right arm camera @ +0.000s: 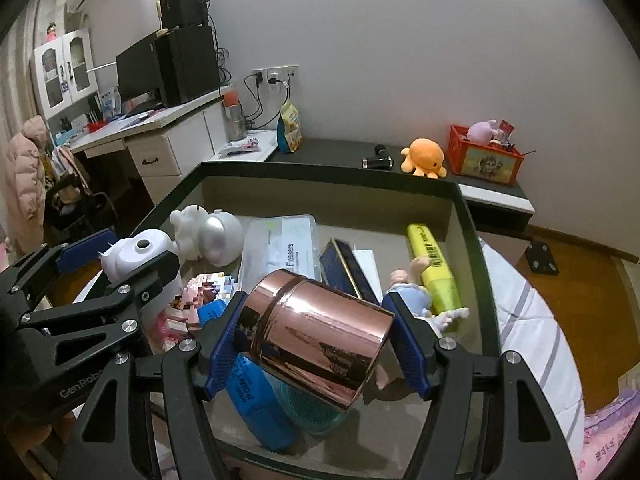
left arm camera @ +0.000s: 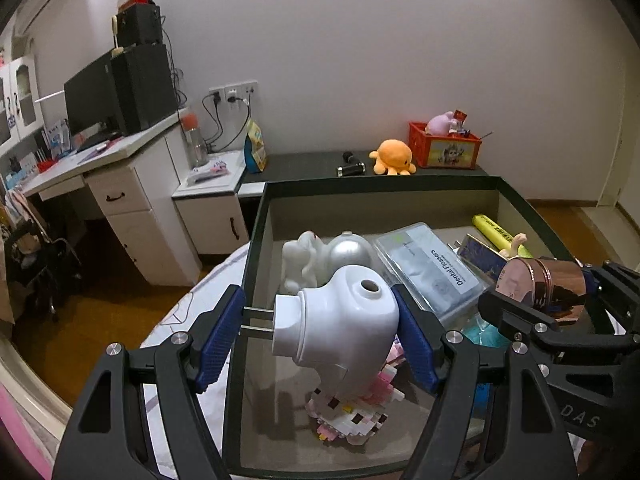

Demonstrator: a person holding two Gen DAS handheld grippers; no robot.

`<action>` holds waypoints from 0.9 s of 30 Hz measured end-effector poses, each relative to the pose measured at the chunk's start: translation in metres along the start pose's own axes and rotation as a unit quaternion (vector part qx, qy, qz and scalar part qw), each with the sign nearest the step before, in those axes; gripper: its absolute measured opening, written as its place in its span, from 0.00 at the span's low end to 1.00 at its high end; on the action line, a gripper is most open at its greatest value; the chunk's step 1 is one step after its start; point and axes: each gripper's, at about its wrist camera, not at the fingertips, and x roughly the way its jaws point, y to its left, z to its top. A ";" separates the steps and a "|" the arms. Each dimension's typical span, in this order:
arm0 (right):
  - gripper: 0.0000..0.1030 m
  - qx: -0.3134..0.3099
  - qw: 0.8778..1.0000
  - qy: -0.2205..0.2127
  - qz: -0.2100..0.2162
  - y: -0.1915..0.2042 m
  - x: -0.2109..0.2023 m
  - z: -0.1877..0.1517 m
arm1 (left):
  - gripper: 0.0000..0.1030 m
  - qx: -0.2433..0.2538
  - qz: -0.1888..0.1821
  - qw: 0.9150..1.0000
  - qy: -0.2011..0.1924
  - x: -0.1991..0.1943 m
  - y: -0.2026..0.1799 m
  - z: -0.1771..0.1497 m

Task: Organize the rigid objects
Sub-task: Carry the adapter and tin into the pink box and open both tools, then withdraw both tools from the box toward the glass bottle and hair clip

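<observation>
My left gripper [left arm camera: 320,336] is shut on a white plug-in device [left arm camera: 340,320] with two metal prongs, held above the dark-rimmed box [left arm camera: 256,240]. It also shows in the right wrist view [right arm camera: 136,256]. My right gripper [right arm camera: 316,340] is shut on a shiny copper tin [right arm camera: 320,332], held tilted over the box [right arm camera: 472,240]; the tin shows in the left wrist view [left arm camera: 544,288] too. Inside the box lie a dental flossers case [left arm camera: 432,268], a yellow highlighter [right arm camera: 432,268], a white figurine [left arm camera: 300,260], a silver dome [left arm camera: 348,252] and a pink block model [left arm camera: 352,412].
The box rests on a bed with a striped sheet [right arm camera: 532,320]. Behind it a dark shelf [left arm camera: 304,164] holds an orange plush octopus [left arm camera: 394,156] and a red crate [left arm camera: 444,144]. A white desk [left arm camera: 100,160] with a monitor stands at left.
</observation>
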 end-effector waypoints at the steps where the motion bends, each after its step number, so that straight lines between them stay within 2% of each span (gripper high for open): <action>1: 0.67 0.000 1.000 0.000 -0.001 0.000 0.001 0.002 | 0.73 0.001 0.002 1.000 0.001 0.002 0.001 0.001; 7: 0.67 -0.012 1.000 -0.009 0.007 0.003 -0.001 0.006 | 0.74 -0.013 0.001 1.000 0.002 0.001 0.009 0.001; 9: 0.68 -0.012 1.000 -0.016 0.007 0.003 -0.002 0.008 | 0.83 -0.016 0.012 1.000 -0.005 -0.005 0.010 0.000; 11: 0.81 -0.003 1.000 -0.016 -0.004 -0.001 -0.004 0.010 | 0.87 -0.019 0.016 1.000 -0.017 -0.013 0.013 0.001; 15: 0.81 0.013 0.999 -0.034 -0.004 -0.008 -0.021 0.012 | 0.95 -0.031 -0.004 0.999 -0.031 -0.033 0.020 0.002; 19: 0.81 0.009 0.998 -0.057 -0.008 -0.005 -0.051 0.013 | 0.96 -0.025 -0.010 0.998 -0.059 -0.069 0.018 0.003; 21: 0.82 0.008 0.997 -0.073 -0.004 -0.003 -0.069 0.012 | 1.00 -0.024 -0.013 0.997 -0.074 -0.088 0.018 0.001; 24: 0.93 0.004 0.995 -0.099 -0.007 0.000 -0.100 0.008 | 1.00 -0.025 -0.024 0.994 -0.103 -0.124 0.019 -0.006; 25: 1.00 0.005 0.994 -0.109 -0.008 0.000 -0.112 0.005 | 1.00 -0.027 -0.029 0.992 -0.116 -0.140 0.021 -0.011; 27: 1.00 0.006 0.992 -0.125 -0.013 0.001 -0.132 -0.002 | 1.00 -0.029 -0.026 0.991 -0.126 -0.159 0.022 -0.018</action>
